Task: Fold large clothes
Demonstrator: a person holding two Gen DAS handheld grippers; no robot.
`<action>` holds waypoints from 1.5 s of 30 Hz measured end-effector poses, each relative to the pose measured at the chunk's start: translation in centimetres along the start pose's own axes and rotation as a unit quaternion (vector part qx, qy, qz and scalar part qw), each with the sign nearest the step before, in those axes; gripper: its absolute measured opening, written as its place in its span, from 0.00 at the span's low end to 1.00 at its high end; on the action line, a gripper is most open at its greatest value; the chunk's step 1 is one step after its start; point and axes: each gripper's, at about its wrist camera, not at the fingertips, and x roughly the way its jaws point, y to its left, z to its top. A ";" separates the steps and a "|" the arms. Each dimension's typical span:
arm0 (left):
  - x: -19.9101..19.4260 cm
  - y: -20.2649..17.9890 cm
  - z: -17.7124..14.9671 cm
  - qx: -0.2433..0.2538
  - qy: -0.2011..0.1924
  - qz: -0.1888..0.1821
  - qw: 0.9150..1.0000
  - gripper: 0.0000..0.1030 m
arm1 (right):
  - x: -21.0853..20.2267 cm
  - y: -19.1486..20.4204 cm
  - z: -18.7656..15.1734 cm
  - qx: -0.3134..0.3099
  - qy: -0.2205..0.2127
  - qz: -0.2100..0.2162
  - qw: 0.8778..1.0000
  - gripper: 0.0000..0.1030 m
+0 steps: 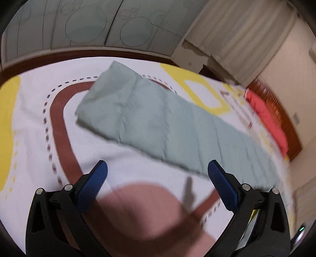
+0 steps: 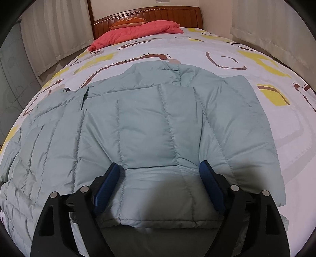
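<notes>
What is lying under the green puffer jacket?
The green puffer jacket lies on a patterned bed sheet, visible all around it. What is directly beneath the jacket is covered, so I cannot tell.

A wooden headboard (image 2: 146,14) stands between pale curtains (image 2: 57,29).

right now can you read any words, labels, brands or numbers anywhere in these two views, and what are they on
None can be read.
Orange cushion against the wooden headboard: a pale pattern, possibly lettering, too small to read.
Patterned white bedsheet: grey marks near the pink quilt, too blurred to tell.
Pale green quilted puffer jacket: no label or brand shows.
Both tools: no markings show.
</notes>
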 end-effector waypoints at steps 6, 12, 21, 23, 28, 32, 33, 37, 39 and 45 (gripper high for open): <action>0.3 2.9 2.5 -0.067 -0.027 0.000 0.997 0.59 | -0.1 0.1 -0.2 -0.002 -0.002 0.001 1.000 0.83; 0.6 3.7 3.6 -0.073 -0.034 0.000 0.997 0.08 | -0.1 0.0 -0.2 -0.002 -0.004 0.002 1.000 0.83; -1.9 -4.3 4.3 0.050 -0.081 -0.026 0.995 0.04 | -0.1 -0.3 -0.1 -0.004 -0.005 0.002 1.000 0.83; -2.7 -8.3 3.3 0.094 -0.084 -0.048 0.991 0.04 | -0.1 -0.3 -0.1 -0.004 -0.005 0.003 1.000 0.83; -3.1 -17.6 -0.4 0.190 -0.064 -0.106 0.974 0.04 | -0.1 -0.3 -0.1 -0.003 -0.005 0.003 1.000 0.83; -2.6 -24.6 -4.8 0.249 -0.031 -0.145 0.957 0.04 | -0.1 -0.3 -0.1 -0.003 -0.006 0.003 1.000 0.83; -2.4 -26.1 -5.9 0.263 -0.025 -0.151 0.952 0.04 | -0.1 -0.4 0.0 -0.003 -0.006 0.004 1.000 0.83; -1.7 -30.8 -10.7 0.314 0.004 -0.170 0.934 0.04 | -0.1 -0.4 0.0 -0.003 -0.006 0.004 1.000 0.83; -1.5 -32.7 -13.3 0.338 0.015 -0.177 0.924 0.04 | -0.1 -0.4 0.0 -0.003 -0.006 0.004 1.000 0.83; 1.2 -34.0 -19.0 0.396 0.044 -0.168 0.902 0.04 | -0.1 -0.4 0.0 -0.003 -0.007 0.004 1.000 0.83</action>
